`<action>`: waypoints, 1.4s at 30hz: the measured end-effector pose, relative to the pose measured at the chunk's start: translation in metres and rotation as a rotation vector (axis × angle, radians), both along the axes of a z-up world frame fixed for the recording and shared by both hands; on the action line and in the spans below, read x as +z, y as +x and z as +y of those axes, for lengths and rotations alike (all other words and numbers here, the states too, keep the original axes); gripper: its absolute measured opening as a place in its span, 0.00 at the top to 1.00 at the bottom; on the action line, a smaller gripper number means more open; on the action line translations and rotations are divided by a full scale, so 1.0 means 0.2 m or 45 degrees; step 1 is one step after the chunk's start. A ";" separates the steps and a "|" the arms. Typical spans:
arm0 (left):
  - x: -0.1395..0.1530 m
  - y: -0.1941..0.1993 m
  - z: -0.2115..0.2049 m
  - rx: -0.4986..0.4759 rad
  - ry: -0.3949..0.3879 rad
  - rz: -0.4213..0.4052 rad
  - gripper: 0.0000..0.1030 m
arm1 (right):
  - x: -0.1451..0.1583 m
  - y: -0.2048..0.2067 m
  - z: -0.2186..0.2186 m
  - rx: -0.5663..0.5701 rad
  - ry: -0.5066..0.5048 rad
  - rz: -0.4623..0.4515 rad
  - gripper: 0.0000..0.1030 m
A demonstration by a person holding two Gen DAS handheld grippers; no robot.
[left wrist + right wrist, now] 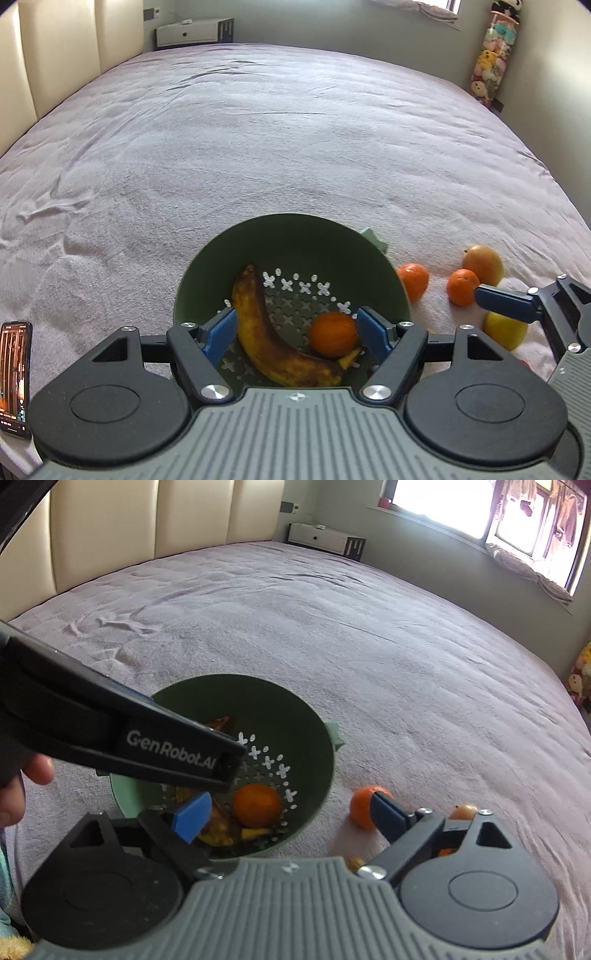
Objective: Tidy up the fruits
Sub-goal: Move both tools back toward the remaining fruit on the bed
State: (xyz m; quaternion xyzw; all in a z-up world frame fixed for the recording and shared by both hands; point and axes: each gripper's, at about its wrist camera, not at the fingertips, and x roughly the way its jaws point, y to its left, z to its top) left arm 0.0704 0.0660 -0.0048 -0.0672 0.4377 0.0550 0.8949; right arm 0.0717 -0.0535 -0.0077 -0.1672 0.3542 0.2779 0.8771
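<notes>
Hovering wide and empty above the green colander (295,236), both the left gripper (295,328) and right gripper (291,812) leave the orange (333,334) resting beside the banana (258,325) at lower centre, apparently just deposited there.

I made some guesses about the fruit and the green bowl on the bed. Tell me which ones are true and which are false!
1. A banana lies inside the green bowl. True.
2. The bowl holds three oranges. False: only one orange is in it.
3. Two oranges sit on the bed beside the bowl. True.
4. The left gripper is squeezing the banana. False: its jaws stand open above the bowl, holding nothing.
5. The right gripper is open and empty. True.
6. The phone lies inside the bowl. False: it lies on the bed, apart from the bowl.
</notes>
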 end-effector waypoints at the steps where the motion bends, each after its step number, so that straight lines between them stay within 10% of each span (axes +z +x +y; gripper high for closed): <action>1: 0.00 -0.01 -0.01 -0.010 0.001 -0.004 0.16 | 0.01 -0.01 -0.01 -0.015 0.000 -0.002 0.11; 25: 0.00 -0.19 -0.42 -0.403 -0.076 -0.196 0.19 | -0.08 -0.18 -0.69 -0.746 0.090 0.158 0.08; 42: -0.12 -0.16 -0.53 -0.517 0.018 -0.222 0.29 | -0.23 -0.09 -0.84 -0.841 0.165 0.295 0.20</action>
